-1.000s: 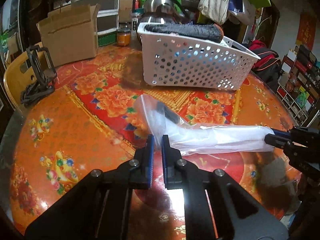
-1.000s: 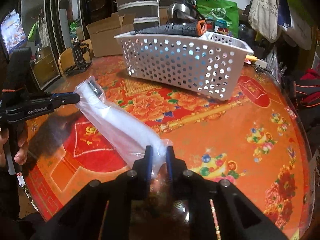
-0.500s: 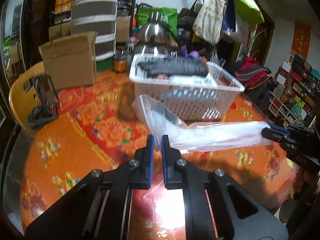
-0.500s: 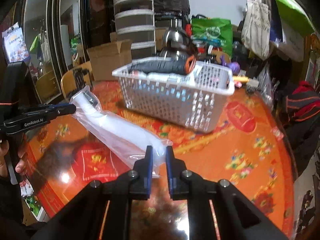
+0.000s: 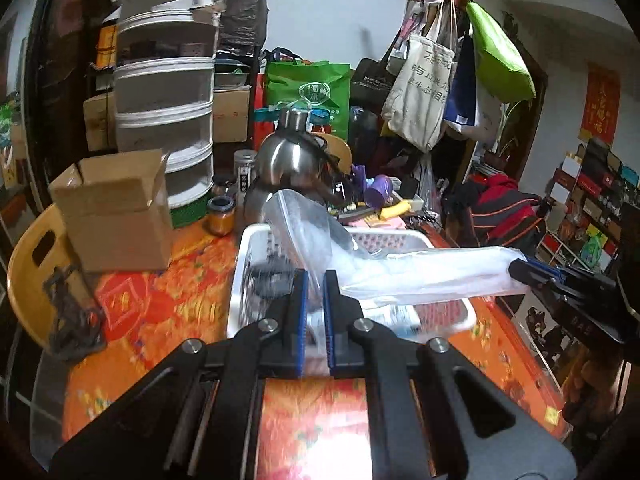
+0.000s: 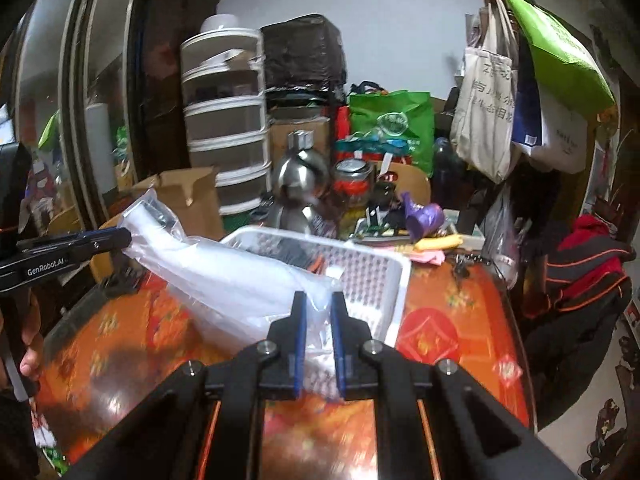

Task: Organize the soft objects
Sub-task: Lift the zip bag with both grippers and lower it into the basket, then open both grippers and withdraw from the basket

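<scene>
pinching crinkly clear plastic bag (image 5: 420, 276) ends, both jaws; perforated white basket (image 6: 372, 276) below.

Dim indoor light is seen in both fisheye views, with corners blackened from every clock direction. White glare is reflected off the table (image 5: 312, 432) at 6 o'clock. The basket (image 6: 384, 280) is motion-blurred.

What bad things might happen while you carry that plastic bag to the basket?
1. Each hand-held gripper, left and right, pinches only thin film at one end of the plastic bag, so it may slip or tear.
2. The sagging bag could snag on the white basket rim.
3. The kettle stands close behind; a swing might bump it.
</scene>
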Action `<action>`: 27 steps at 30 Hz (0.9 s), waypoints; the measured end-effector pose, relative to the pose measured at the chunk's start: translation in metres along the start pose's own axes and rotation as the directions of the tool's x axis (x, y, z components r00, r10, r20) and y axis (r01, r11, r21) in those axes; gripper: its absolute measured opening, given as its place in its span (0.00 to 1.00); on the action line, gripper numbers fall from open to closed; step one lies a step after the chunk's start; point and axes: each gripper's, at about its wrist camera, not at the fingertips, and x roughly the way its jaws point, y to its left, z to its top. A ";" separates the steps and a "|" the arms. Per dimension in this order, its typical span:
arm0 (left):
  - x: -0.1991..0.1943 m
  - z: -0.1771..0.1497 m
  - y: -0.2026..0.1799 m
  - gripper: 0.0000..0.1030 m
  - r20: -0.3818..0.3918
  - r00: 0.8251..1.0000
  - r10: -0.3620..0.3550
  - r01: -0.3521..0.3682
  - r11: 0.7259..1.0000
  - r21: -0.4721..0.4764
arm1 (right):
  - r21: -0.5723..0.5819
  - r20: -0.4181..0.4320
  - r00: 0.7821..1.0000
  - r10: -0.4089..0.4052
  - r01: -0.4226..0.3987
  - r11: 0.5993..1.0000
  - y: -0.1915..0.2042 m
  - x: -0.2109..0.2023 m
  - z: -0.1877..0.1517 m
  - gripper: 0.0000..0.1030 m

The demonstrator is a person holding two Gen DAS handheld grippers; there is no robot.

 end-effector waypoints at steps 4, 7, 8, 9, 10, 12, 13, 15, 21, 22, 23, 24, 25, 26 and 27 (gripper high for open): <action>0.036 0.034 -0.007 0.06 0.000 1.000 0.024 -0.024 1.000 0.009 | 0.004 -0.016 0.999 -0.040 0.040 0.999 -0.019 0.036 0.020 0.09; 0.074 0.047 -0.008 0.06 -0.025 0.999 0.045 -0.044 0.999 0.011 | -0.026 -0.059 0.995 -0.081 0.080 0.996 -0.026 0.068 0.024 0.09; 0.089 0.050 -0.007 0.06 -0.038 0.998 0.056 -0.056 0.998 0.008 | -0.040 -0.074 0.993 -0.095 0.092 0.995 -0.027 0.079 0.023 0.09; 0.098 0.050 -0.006 0.06 -0.048 0.997 0.060 -0.060 0.998 0.007 | -0.044 -0.080 0.992 -0.103 0.099 0.994 -0.028 0.086 0.022 0.09; 0.110 0.049 -0.006 0.06 -0.060 0.996 0.073 -0.072 0.997 0.006 | -0.045 -0.089 0.991 -0.103 0.099 0.994 -0.028 0.095 0.019 0.09; 0.128 0.044 -0.003 0.06 -0.077 0.993 0.094 -0.094 0.996 0.003 | -0.035 -0.103 0.989 -0.108 0.105 0.994 -0.031 0.109 0.013 0.09; 0.136 0.042 -0.003 0.06 -0.102 0.990 0.100 -0.100 0.995 0.005 | -0.036 -0.108 0.988 -0.113 0.110 0.993 -0.031 0.115 0.011 0.09; 0.145 0.031 -0.002 0.06 -0.113 0.987 0.112 -0.112 0.994 0.004 | -0.031 -0.122 0.985 -0.119 0.116 0.993 -0.033 0.127 0.006 0.09; 0.166 0.005 0.003 0.28 -0.166 0.978 0.124 -0.123 0.992 0.014 | -0.021 -0.120 0.984 -0.134 0.132 0.991 -0.036 0.142 -0.005 0.11; 0.165 0.002 0.005 0.36 -0.160 0.979 0.128 -0.127 0.992 0.019 | -0.021 -0.111 0.984 -0.137 0.136 0.991 -0.036 0.141 -0.006 0.14; 0.164 -0.001 0.006 0.54 -0.157 0.979 0.133 -0.131 0.991 0.021 | -0.016 -0.107 0.985 -0.137 0.137 0.991 -0.037 0.140 -0.006 0.22; 0.163 -0.004 0.009 0.65 -0.152 0.980 0.127 -0.126 0.992 0.017 | -0.002 -0.106 0.986 -0.130 0.130 0.991 -0.040 0.138 -0.006 0.27; 0.158 -0.006 0.012 0.68 -0.146 0.982 0.123 -0.122 0.992 0.015 | 0.019 -0.108 0.987 -0.119 0.121 0.992 -0.043 0.136 -0.007 0.44; 0.153 -0.007 0.013 0.72 -0.129 0.984 0.123 -0.122 0.992 0.014 | 0.038 -0.110 0.988 -0.109 0.114 0.993 -0.045 0.133 -0.007 0.72; 0.148 -0.008 0.014 0.78 -0.117 0.985 0.127 -0.126 0.992 0.015 | 0.047 -0.111 0.989 -0.100 0.106 0.993 -0.045 0.129 -0.008 0.85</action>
